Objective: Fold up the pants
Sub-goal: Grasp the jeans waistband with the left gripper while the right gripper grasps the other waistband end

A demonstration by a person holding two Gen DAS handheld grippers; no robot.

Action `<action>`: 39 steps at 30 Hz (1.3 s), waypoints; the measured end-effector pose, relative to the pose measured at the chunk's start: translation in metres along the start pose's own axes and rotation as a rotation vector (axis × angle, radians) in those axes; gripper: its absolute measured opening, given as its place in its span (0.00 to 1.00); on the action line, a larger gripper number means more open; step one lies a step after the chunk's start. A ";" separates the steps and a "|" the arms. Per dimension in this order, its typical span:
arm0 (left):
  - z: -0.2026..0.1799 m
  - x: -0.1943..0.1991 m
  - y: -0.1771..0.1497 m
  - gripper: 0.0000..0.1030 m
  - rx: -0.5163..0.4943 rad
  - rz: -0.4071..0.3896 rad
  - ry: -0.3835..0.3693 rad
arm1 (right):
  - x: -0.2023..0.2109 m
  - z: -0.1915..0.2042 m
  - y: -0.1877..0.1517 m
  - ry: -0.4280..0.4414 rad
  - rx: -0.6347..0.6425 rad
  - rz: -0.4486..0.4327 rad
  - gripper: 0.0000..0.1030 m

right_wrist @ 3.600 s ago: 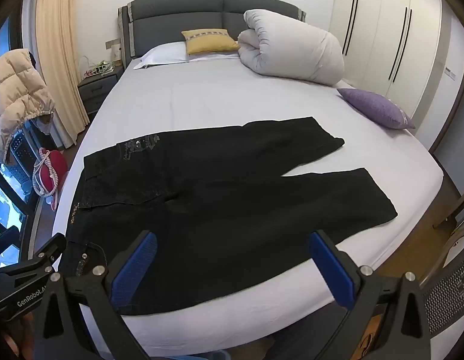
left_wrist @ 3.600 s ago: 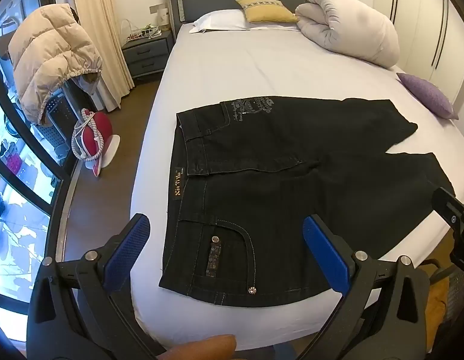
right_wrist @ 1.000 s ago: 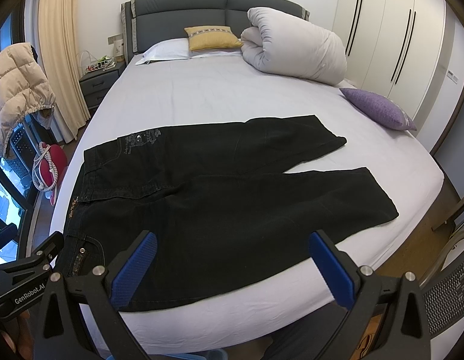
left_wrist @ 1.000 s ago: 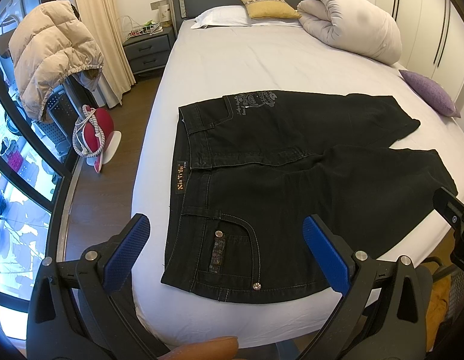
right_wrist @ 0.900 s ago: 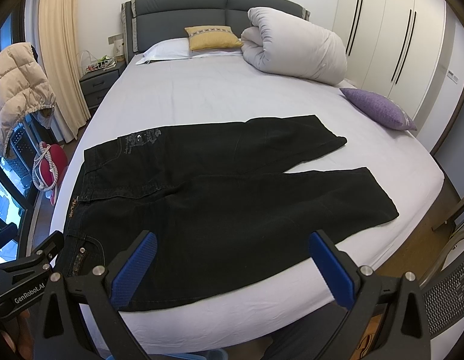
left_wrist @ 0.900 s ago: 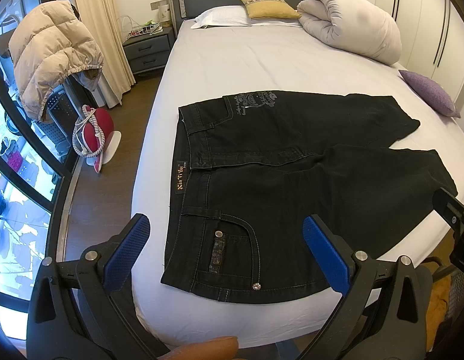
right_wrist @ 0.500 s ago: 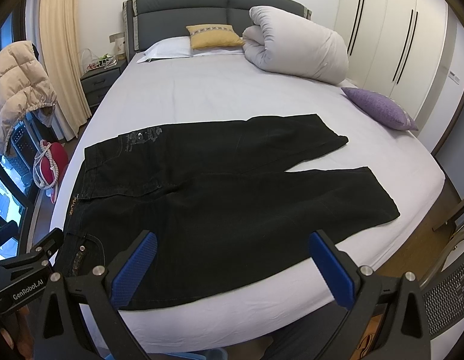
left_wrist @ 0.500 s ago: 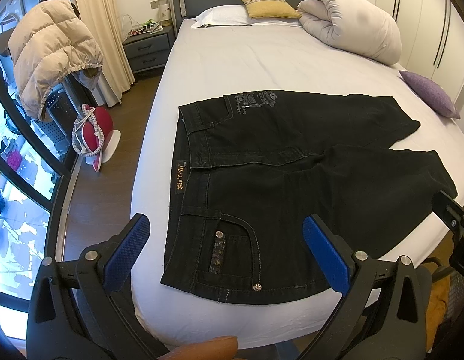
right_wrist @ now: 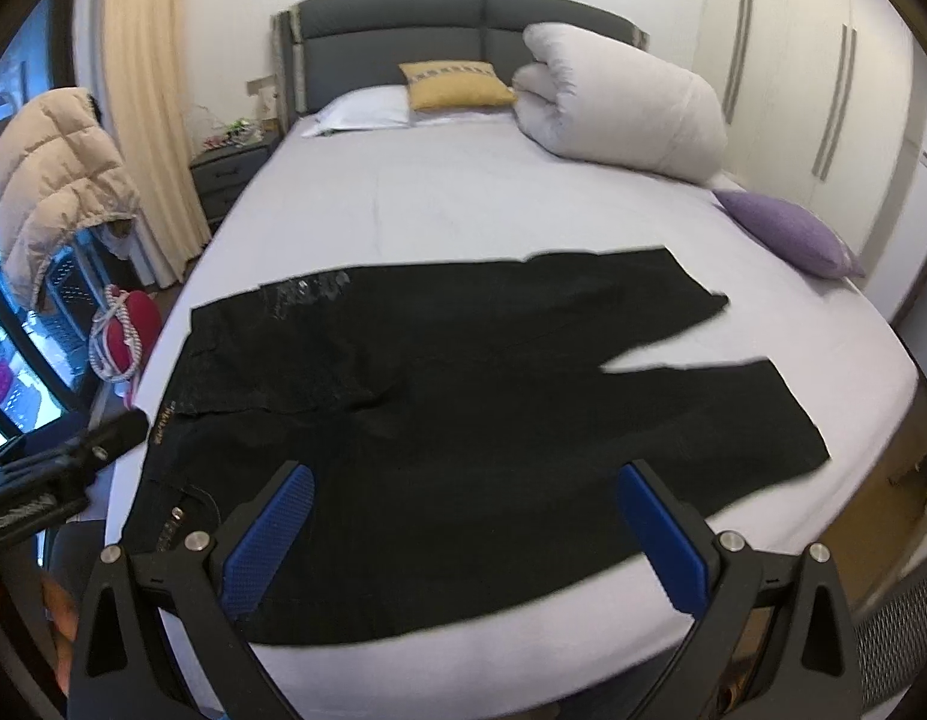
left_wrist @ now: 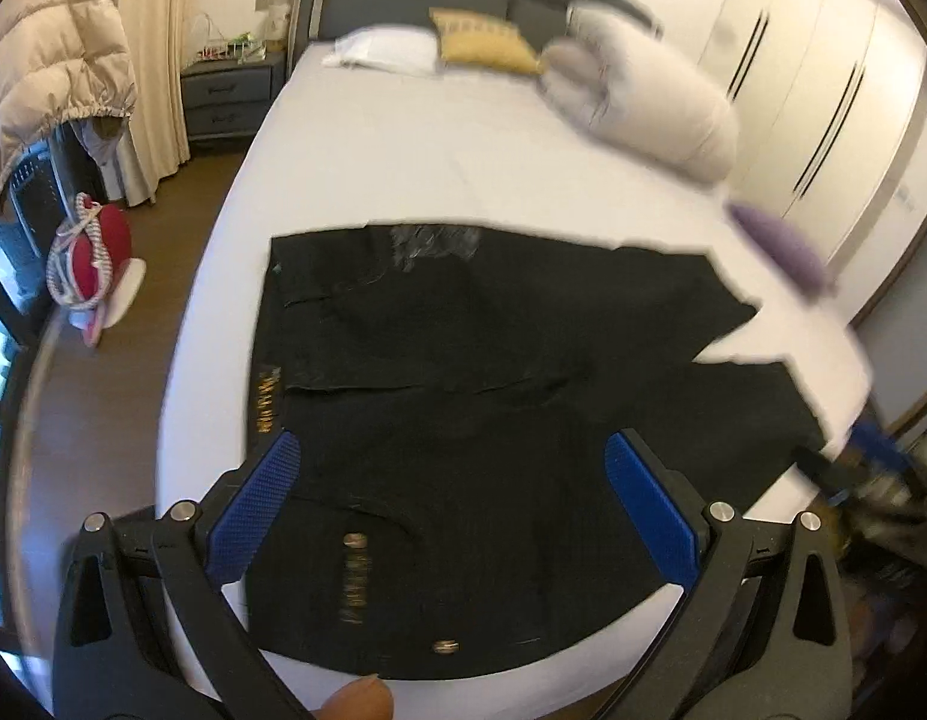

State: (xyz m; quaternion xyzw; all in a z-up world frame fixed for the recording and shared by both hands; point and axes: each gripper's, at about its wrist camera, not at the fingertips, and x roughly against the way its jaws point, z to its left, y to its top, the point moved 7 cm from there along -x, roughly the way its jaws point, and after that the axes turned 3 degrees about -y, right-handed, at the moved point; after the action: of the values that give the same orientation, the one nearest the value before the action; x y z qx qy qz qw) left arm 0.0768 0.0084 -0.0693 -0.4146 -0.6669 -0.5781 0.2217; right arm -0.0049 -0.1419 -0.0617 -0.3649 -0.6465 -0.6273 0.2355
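Jaws wide apart, black pants (right_wrist: 463, 396) crosswise — waistband left, legs right

In my left wrist view, motion blur smears the pants (left_wrist: 493, 420), their waistband label (left_wrist: 265, 399) unreadable; the right claw (left_wrist: 871, 468) is an indistinct streak.

My view takes in a rolled white duvet (right_wrist: 619, 114), a mustard pillow (right_wrist: 457, 85) (by the headboard) and a lilac cushion (right_wrist: 787, 232).
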 end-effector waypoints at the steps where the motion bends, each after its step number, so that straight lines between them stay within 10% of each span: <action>1: 0.002 -0.005 0.002 1.00 -0.010 0.024 0.003 | -0.002 0.001 0.005 0.012 0.012 -0.013 1.00; 10: 0.041 -0.059 0.122 1.00 -0.191 -0.007 0.015 | -0.045 0.010 0.059 0.140 0.177 -0.072 1.00; 17: 0.068 -0.174 0.205 1.00 -0.412 0.225 -0.039 | -0.090 0.016 0.096 0.210 0.300 -0.087 0.99; 35: 0.124 -0.299 0.174 0.99 -0.486 0.597 -0.178 | -0.180 0.027 0.116 0.354 0.417 0.033 0.62; 39: 0.136 -0.298 0.183 0.82 -0.433 0.607 -0.196 | -0.187 0.037 0.121 0.368 0.454 0.038 0.54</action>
State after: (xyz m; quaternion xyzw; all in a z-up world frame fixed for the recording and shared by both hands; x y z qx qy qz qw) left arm 0.4158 0.0477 -0.2244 -0.6836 -0.3944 -0.5712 0.2253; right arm 0.2100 -0.1448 -0.1307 -0.1950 -0.7097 -0.5176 0.4363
